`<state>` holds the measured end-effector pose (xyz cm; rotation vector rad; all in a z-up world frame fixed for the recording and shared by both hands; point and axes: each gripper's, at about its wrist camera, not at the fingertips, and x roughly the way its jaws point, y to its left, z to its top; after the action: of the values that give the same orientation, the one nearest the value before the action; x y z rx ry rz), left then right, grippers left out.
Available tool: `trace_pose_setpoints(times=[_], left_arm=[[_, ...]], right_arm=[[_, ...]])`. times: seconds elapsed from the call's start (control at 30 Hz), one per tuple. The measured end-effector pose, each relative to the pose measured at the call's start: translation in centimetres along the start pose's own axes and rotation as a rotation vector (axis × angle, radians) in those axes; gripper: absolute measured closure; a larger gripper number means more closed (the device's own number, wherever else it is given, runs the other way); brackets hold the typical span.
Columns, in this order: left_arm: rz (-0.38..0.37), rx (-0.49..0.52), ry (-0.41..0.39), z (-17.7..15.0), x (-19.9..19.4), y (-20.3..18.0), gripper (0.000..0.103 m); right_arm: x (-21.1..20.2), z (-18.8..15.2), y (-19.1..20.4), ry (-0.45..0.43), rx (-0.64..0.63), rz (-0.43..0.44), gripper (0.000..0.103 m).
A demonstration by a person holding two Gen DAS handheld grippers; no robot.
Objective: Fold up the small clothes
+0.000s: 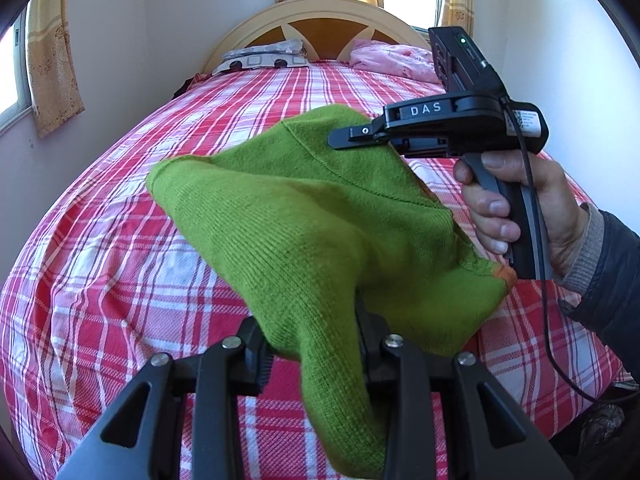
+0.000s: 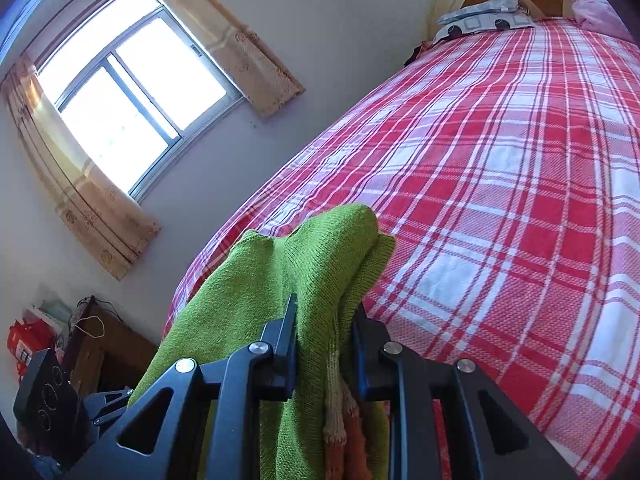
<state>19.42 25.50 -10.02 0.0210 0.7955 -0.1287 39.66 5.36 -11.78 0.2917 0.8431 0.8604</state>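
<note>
Green knit garment: clamped near in left gripper, far edge clamped in right gripper, held stretched above red plaid bed; pillows far.

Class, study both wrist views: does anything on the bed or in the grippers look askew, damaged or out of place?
Nothing stands out. The green knitted garment hangs bunched between the left gripper and right gripper, as expected mid-fold, above the smooth red plaid bedsheet.
</note>
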Motion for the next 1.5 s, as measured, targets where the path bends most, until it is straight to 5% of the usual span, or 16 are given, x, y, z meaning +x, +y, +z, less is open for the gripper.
trace_pose_setpoints(times=[0.77, 1.1, 1.3, 1.37, 1.43, 1.5], left_arm=[[0.007, -0.024, 0.007, -2.9, 1.4, 0.9, 0.069], [0.011, -0.048, -0.029, -4.4, 1.2, 0.9, 0.061], [0.043, -0.053, -0.05, -4.2, -1.0, 0.5, 0.053], [0.067, -0.053, -0.124, -3.6, -3.3, 0.5, 0.047], [0.109, -0.057, -0.186, -2.8, -4.7, 0.9, 0.027], [0.148, -0.076, -0.231, -1.7, -5.4, 1.4, 0.02]], right_arm=[[3.5, -0.6, -1.0, 0.066, 0.004, -0.051, 0.081], [4.2, -0.9, -1.7, 0.085, 0.013, -0.088, 0.081], [4.0, -1.1, -1.2, 0.101, -0.028, -0.141, 0.073], [2.7, -1.0, -0.8, 0.074, -0.029, -0.157, 0.068], [1.1, -0.9, -0.2, 0.033, -0.04, -0.169, 0.064], [-1.0, -0.9, 1.1, -0.012, -0.064, -0.162, 0.061]])
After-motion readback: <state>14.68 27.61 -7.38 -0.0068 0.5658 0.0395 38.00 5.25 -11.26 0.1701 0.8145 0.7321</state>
